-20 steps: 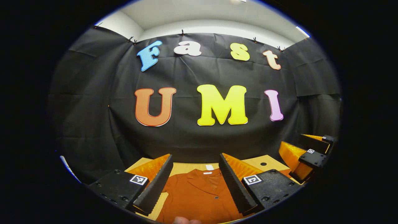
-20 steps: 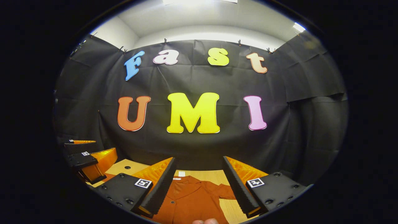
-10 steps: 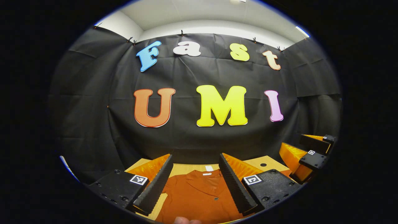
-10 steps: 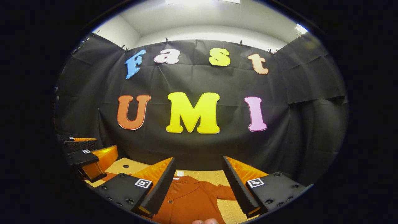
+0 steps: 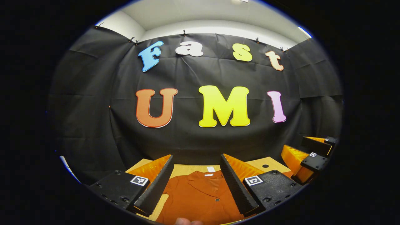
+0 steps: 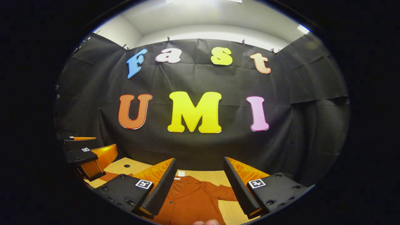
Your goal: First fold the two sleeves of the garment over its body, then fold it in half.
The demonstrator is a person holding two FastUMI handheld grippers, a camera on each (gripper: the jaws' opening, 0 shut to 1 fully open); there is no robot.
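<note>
Barely anything has moved since a second ago: both views drift a touch, and in the right gripper view the other gripper at the left edge sits slightly lower.

Left gripper [image 5: 196, 164]: fingers wide apart, holding nothing, hovering above the table [image 5: 184, 169]. Between them in the lower centre of the left gripper view lies the orange shirt [image 5: 200, 197], collar at the far end near a small white tag, buttons running toward the camera. So its long axis runs straight away from the fingers, collar far, hem near and cut off at the bottom edge. Right gripper [image 5: 307, 156] shows at the lower right of that view, also off the cloth.

Right gripper [image 6: 199, 167] in its own view: fingers apart too, empty. Shirt [image 6: 190, 203] sits low centre, and the one sleeve [image 6: 226, 193] sticks out toward the lower right, lying flat on the table [image 6: 212, 176], just by the inner edge of the right-hand finger. Left gripper [image 6: 90, 157] shows at the lower left.

Judgement: sleeve fold not yet started; this sleeve is nearer the right gripper, so that one likely goes first, down and to the right.

Hidden: the opposite sleeve is covered by the finger bodies, the hem and lower body are cut off, and the height above the cloth is hard to judge. A fingertip of the holding hand [image 6: 206, 222] peeks in at the bottom edge.
</note>
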